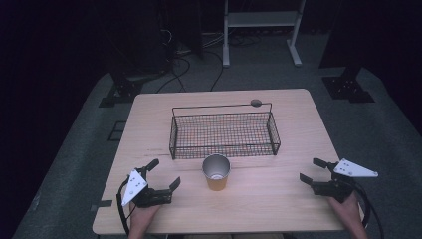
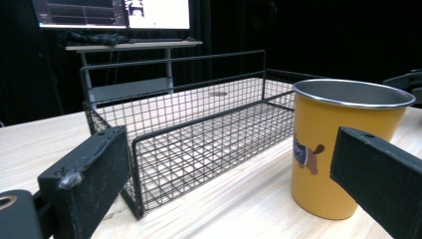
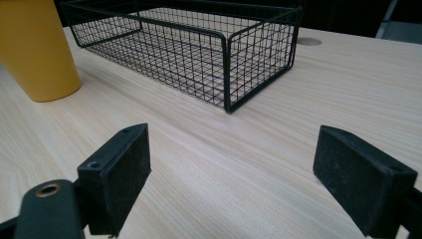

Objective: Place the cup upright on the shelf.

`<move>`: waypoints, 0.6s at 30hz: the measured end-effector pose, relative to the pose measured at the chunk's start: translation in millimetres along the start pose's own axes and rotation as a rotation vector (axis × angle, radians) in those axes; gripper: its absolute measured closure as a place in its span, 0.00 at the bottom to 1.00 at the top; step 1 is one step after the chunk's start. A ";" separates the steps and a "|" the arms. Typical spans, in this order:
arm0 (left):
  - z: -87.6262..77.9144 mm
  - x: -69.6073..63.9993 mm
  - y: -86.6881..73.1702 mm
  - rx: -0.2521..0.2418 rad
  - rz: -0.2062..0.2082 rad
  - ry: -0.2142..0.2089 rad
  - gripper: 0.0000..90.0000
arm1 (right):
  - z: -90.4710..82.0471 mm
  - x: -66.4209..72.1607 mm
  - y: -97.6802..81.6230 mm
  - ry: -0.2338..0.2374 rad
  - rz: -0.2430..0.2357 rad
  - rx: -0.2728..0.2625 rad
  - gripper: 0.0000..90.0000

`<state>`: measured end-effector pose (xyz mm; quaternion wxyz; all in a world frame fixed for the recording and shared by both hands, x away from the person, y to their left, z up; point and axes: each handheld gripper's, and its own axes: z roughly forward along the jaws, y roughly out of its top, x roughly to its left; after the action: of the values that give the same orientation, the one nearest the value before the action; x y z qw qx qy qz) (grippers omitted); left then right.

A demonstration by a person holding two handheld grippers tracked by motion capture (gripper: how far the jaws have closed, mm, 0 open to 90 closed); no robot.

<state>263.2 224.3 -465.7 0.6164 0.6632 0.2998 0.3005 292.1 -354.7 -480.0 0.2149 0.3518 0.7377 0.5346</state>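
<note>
1. Standing upright on the bench (image 1: 278, 199), the yellow cup (image 1: 216, 172) sits just in front of the wire basket (image 1: 224, 133), near its front wall and apart from it.
2. Left tool (image 1: 161, 174) lies near the cup's left, jaws spread wide, holding nothing; it looks best placed to take the cup.
3. Right tool (image 1: 312, 170) rests well apart at the right edge, also released and empty.
4. Judged advice: straddle the cup mid-wall, close squarely, and lift clear over the basket rim.
</note>
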 end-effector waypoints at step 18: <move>8.6 -13.2 1.1 0.012 0.025 -0.059 0.02 | 0.0 -0.3 0.0 -0.001 0.002 0.000 0.15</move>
<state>261.4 208.7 -465.6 0.6173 0.6792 0.2748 0.2865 292.3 -354.9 -480.0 0.2146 0.3528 0.7373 0.5347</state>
